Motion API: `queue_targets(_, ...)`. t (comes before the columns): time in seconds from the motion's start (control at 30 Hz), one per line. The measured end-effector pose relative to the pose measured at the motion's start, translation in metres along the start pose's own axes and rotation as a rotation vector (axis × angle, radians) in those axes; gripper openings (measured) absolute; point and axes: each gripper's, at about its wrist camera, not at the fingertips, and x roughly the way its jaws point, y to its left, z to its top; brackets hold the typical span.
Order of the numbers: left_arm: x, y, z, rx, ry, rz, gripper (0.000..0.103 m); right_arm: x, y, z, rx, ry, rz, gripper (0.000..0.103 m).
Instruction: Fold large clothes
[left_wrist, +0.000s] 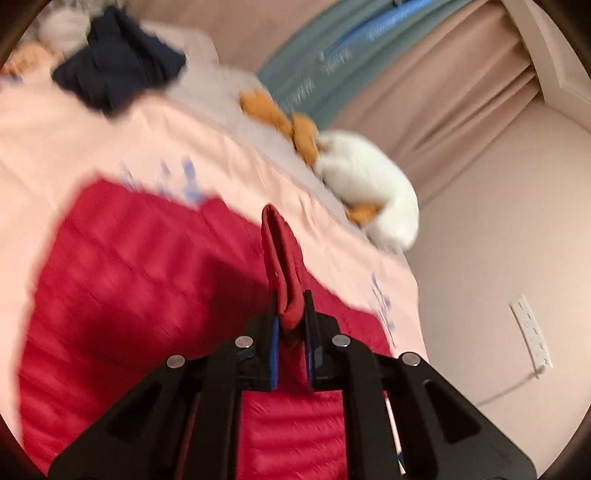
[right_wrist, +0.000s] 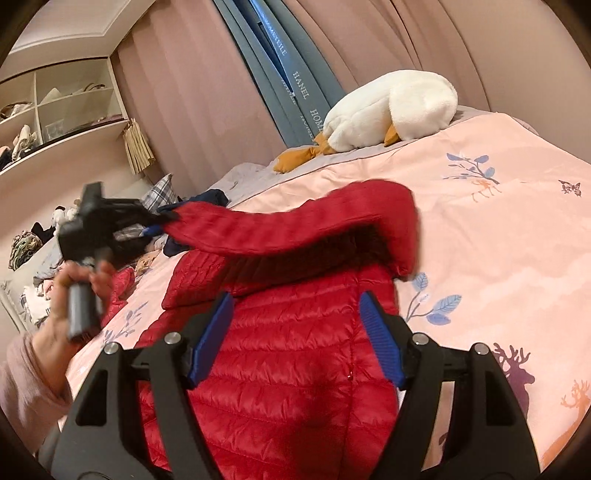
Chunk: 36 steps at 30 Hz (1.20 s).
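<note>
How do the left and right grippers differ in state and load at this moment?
The left gripper is shut on the red jacket sleeve, while the right gripper is open and empty. The left gripper holds its sleeve lifted off the bed; the right gripper hovers over the red jacket body. Both have blue pads on black fingers.

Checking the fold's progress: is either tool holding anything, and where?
The left tool pinches the red puffer jacket by its sleeve end. The right tool is open, holding nothing.
</note>
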Motion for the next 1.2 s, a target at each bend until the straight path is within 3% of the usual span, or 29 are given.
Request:
queue_targets(0.17, -0.029, 0.043, 0.022, -0.021, -0.051, 0.121, 0.011, 0.002, 0.002, -0.001, -0.008, 0.009, -0.001, 0.073)
queue_targets(0.4, -0.016, 0.118, 0.003, -0.09, 0.053, 0.29, 0.012, 0.007, 0.005, -0.001, -0.014, 0.042, -0.024, 0.074)
queue_targets(0.43, -0.015, 0.125, -0.001, -0.095, 0.068, 0.313, 0.014, 0.007, 0.005, -0.001, -0.018, 0.046, -0.027, 0.074)
queue_targets(0.53, -0.015, 0.137, -0.007, -0.094, 0.085, 0.34, 0.037, 0.006, 0.005, 0.006, -0.042, 0.06, -0.058, 0.076)
queue_targets(0.57, -0.017, 0.136, -0.007, -0.077, 0.083, 0.351, 0.046, 0.007, 0.005, 0.009, -0.052, 0.064, -0.068, 0.076)
queue_targets(0.73, -0.024, 0.109, 0.002, 0.108, 0.054, 0.397, 0.046, 0.028, 0.012, 0.033, -0.174, 0.109, -0.163, 0.076)
queue_targets(0.9, 0.008, 0.06, -0.007, 0.355, 0.103, 0.415, 0.046, 0.086, 0.021, 0.066, -0.233, 0.16, -0.174, 0.073)
queue_targets(0.97, 0.023, 0.051, -0.011, 0.397, 0.117, 0.411, 0.045, 0.118, 0.021, 0.077, -0.231, 0.183, -0.204, 0.061)
queue_targets(1.03, 0.037, 0.049, -0.015, 0.419, 0.131, 0.423, 0.034, 0.141, 0.02, 0.082, -0.23, 0.202, -0.229, 0.053)
queue_targets(1.07, 0.045, 0.05, -0.017, 0.423, 0.143, 0.427, 0.028, 0.156, 0.02, 0.084, -0.233, 0.218, -0.239, 0.051)
queue_targets(1.2, 0.071, 0.067, -0.028, 0.444, 0.208, 0.485, 0.028, 0.2, 0.007, 0.072, -0.257, 0.315, -0.316, 0.05)
